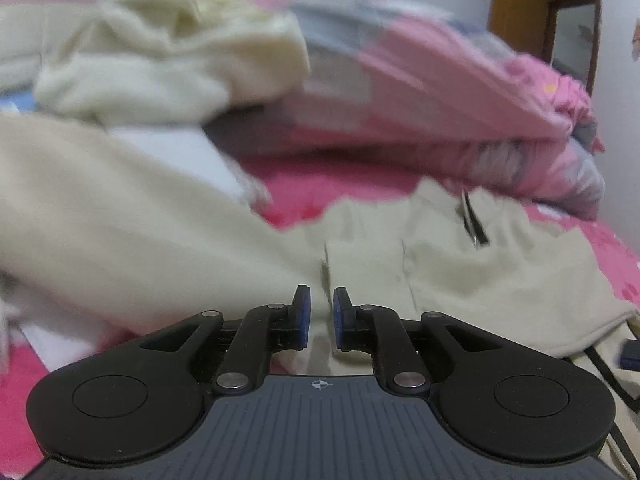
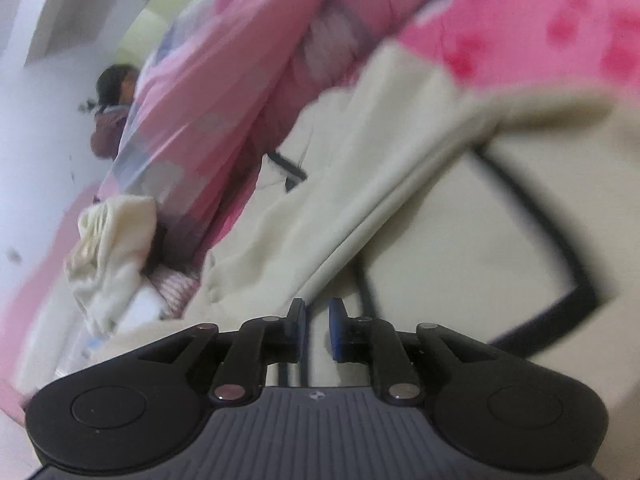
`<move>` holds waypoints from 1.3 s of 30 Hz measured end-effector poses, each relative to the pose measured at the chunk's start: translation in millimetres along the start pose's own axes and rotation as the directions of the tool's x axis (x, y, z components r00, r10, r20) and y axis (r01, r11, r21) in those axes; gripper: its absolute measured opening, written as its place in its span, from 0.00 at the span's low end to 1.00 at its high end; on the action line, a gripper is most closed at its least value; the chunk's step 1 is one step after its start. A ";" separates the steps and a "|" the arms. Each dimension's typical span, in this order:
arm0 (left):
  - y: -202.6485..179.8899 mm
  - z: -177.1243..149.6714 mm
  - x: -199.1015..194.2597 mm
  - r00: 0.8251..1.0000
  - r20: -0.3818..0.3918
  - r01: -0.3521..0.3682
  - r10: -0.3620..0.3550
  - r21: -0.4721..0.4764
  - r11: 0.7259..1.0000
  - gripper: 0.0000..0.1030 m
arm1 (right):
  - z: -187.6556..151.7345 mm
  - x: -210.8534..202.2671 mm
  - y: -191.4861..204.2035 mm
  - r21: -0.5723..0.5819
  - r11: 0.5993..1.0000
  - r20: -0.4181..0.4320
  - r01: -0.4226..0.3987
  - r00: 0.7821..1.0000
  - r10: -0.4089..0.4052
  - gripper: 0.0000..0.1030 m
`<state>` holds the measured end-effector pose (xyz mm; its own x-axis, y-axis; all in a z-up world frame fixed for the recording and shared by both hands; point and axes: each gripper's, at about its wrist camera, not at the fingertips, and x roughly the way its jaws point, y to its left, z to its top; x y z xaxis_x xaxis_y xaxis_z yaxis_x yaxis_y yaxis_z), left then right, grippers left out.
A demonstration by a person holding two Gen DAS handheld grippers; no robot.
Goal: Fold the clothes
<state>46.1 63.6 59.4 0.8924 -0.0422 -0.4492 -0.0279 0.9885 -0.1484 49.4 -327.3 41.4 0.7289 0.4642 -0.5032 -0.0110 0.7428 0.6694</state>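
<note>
On a bed [image 1: 360, 176] covered in a bright pink sheet, a cream garment [image 1: 160, 240] lies spread across the near side, its pale cloth running from the left edge of the bed toward the right, where a short black strap or tag [image 1: 472, 220] shows on it. The left tongs [image 1: 322, 316] hang just above this cloth, their blue-padded fingers [image 1: 304, 320] drawn to a narrow gap with nothing caught between them; the garment shows through the slit, but the pads do not press on it. Behind, toward the far side of the bed, a second, fluffier cream garment [image 1: 168, 52] sits in a crumpled heap, beside a pink and grey quilt [image 1: 440, 92] bunched along the far edge.

The right wrist view is strongly tilted and blurred. The right tongs [image 2: 316, 328] also stand narrow, and a fold of the cream garment [image 2: 340, 184] runs up to the slit between them; whether the pads [image 2: 338, 332] grip it cannot be told. Black line markings [image 2: 560, 240] cross the cloth to the right of that fold. The quilt [image 2: 224, 92] and the crumpled heap [image 2: 108, 252] appear along the far side, and a person [image 2: 112, 112] in a dark top stands beyond the bed.
</note>
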 end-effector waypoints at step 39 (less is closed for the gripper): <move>-12.5 -12.0 89.1 0.958 -0.111 0.247 -0.265 -0.159 0.956 0.18 | 221.5 83.2 -54.6 -0.007 0.981 0.069 0.193 0.979 -0.192 0.36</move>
<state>120.5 45.7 10.7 0.8123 -0.3189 -0.4883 0.1220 0.9117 -0.3923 262.3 -436.2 84.1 0.7630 0.2788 -0.5832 0.1248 0.8217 0.5560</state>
